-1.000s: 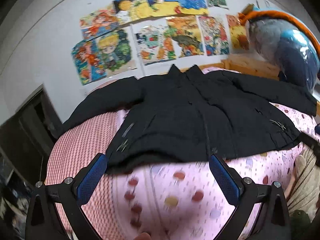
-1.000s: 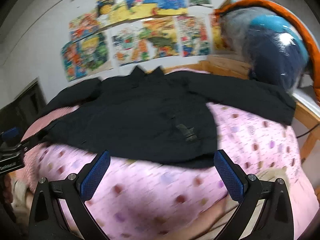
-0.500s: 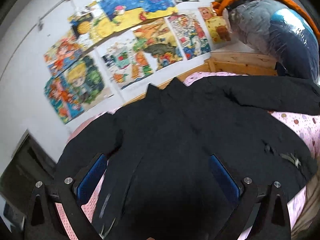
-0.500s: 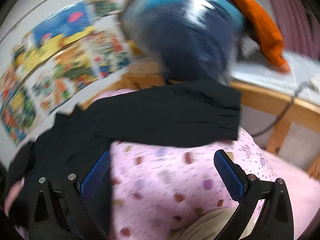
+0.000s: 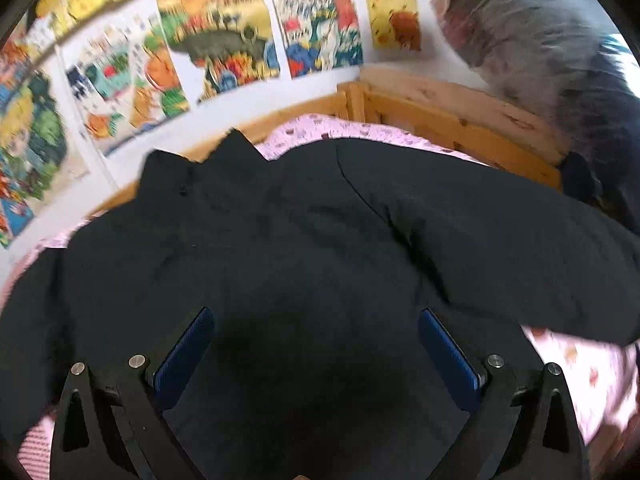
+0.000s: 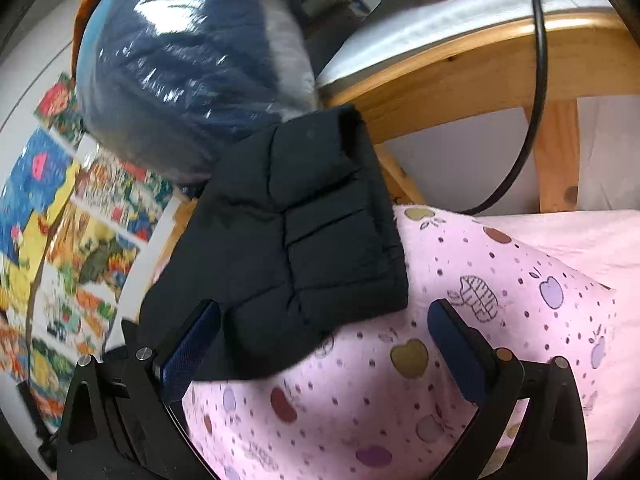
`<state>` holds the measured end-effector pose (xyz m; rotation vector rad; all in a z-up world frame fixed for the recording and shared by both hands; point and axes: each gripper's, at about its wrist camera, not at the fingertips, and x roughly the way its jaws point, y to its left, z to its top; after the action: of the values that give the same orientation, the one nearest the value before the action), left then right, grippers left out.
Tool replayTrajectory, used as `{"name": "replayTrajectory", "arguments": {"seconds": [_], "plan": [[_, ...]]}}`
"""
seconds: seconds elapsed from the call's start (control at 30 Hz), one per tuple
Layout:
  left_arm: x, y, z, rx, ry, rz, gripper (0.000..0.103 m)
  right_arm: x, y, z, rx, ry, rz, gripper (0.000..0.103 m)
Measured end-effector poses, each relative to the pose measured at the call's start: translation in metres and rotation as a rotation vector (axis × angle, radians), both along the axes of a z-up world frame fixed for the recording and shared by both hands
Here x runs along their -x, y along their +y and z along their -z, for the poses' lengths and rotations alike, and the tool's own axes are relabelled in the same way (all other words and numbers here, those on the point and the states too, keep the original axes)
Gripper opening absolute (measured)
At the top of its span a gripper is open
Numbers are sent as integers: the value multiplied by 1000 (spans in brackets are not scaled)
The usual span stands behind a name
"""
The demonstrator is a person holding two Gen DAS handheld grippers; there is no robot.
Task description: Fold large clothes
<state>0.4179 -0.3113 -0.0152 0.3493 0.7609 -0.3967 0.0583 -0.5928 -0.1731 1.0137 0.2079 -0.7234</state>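
Black jacket (image 5: 280,264) is lying spread flat on the pink bedspread (image 6: 460,380), ready for folding. Left gripper (image 5: 316,344) is hovering wide over its body; right gripper (image 6: 324,340) is gaping wide at the sleeve cuff (image 6: 320,240), likely to grasp it.

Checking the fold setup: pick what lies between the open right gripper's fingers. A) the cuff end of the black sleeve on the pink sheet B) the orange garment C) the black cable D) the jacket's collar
A: the sleeve cuff lies on the pink sheet just ahead of the open right gripper.
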Motion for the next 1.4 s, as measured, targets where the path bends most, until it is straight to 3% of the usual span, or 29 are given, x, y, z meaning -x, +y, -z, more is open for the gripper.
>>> {"name": "replayTrajectory", "arguments": {"seconds": [0.13,0.2,0.37,0.5,0.6,0.73,0.87,0.97,1.2,1.4], "plan": [[-39,-29,30,6,36,-35,103,-13,5,1,-6,-43,84,96],[-59,-41,49,5,63,-60,103,-21,8,-2,15,-36,122,71],[-91,-52,82,12,141,-88,103,-40,10,-18,64,-17,122,40],[-99,-49,97,47,201,-77,103,-32,19,-31,127,-19,99,16],[-98,-40,91,94,216,-69,103,-27,30,-54,221,-22,68,13],[-87,-14,61,208,213,-54,102,-29,56,-99,414,-35,-15,13],[-68,18,20,281,177,-15,102,-72,99,-152,615,-42,-224,13],[-48,54,-11,385,179,28,102,-109,133,-177,696,-25,-419,12],[-14,143,-44,587,232,69,101,-182,234,-184,834,97,-794,12],[1,196,-23,760,360,67,101,-207,295,-148,771,201,-1023,12]]}}
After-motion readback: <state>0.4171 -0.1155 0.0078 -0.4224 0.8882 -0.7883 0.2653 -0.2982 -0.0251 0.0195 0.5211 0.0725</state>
